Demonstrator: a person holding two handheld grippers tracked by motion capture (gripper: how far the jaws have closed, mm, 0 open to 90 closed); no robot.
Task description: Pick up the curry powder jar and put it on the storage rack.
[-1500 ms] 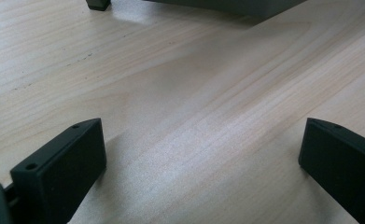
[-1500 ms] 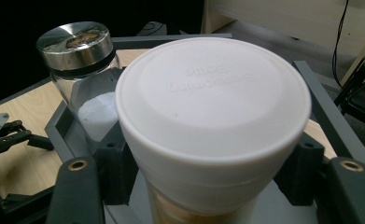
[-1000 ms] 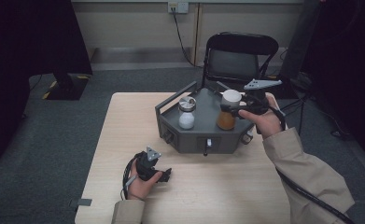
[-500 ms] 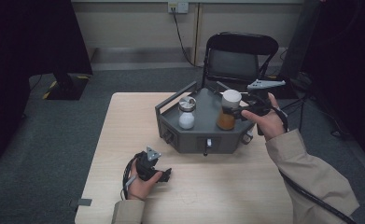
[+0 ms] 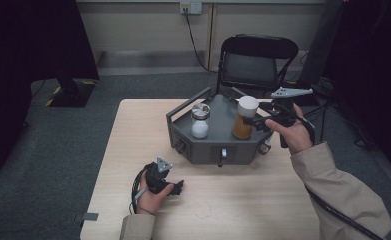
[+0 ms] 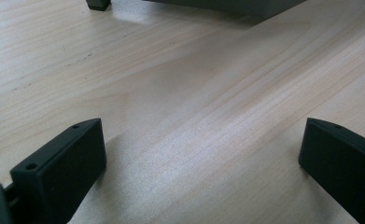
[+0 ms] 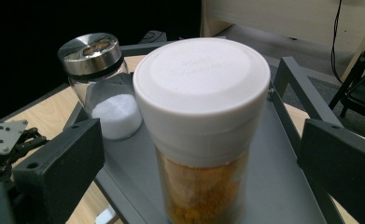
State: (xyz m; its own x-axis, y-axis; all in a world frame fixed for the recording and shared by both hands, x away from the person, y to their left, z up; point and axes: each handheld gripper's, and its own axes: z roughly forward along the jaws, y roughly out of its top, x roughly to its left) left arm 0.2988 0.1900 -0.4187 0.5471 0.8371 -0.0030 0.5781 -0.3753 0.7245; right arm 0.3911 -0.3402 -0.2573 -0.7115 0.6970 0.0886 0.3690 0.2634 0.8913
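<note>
A clear jar of orange powder with a white lid point(image 5: 244, 119) point(image 7: 203, 116) stands upright on the right side of a grey tray point(image 5: 223, 145). My right gripper point(image 5: 255, 121) point(image 7: 203, 140) reaches in from the right and its jaws have just been opening. They now stand wide on either side of the jar, with a gap at each pad. A glass jar of white powder with a metal lid point(image 5: 200, 121) point(image 7: 103, 88) stands on the tray's left side. My left gripper point(image 5: 179, 186) point(image 6: 199, 149) rests low on the wooden table point(image 5: 133, 130), open and with nothing between its jaws.
The tray has raised rails and handles, and sits at the far middle of the table. A black folding chair point(image 5: 255, 62) stands just behind the table. Bare tabletop lies to the left of and in front of the tray.
The right gripper's jaws have spread apart and let go of the orange jar, which stays upright on the tray. The left hand has not moved.
</note>
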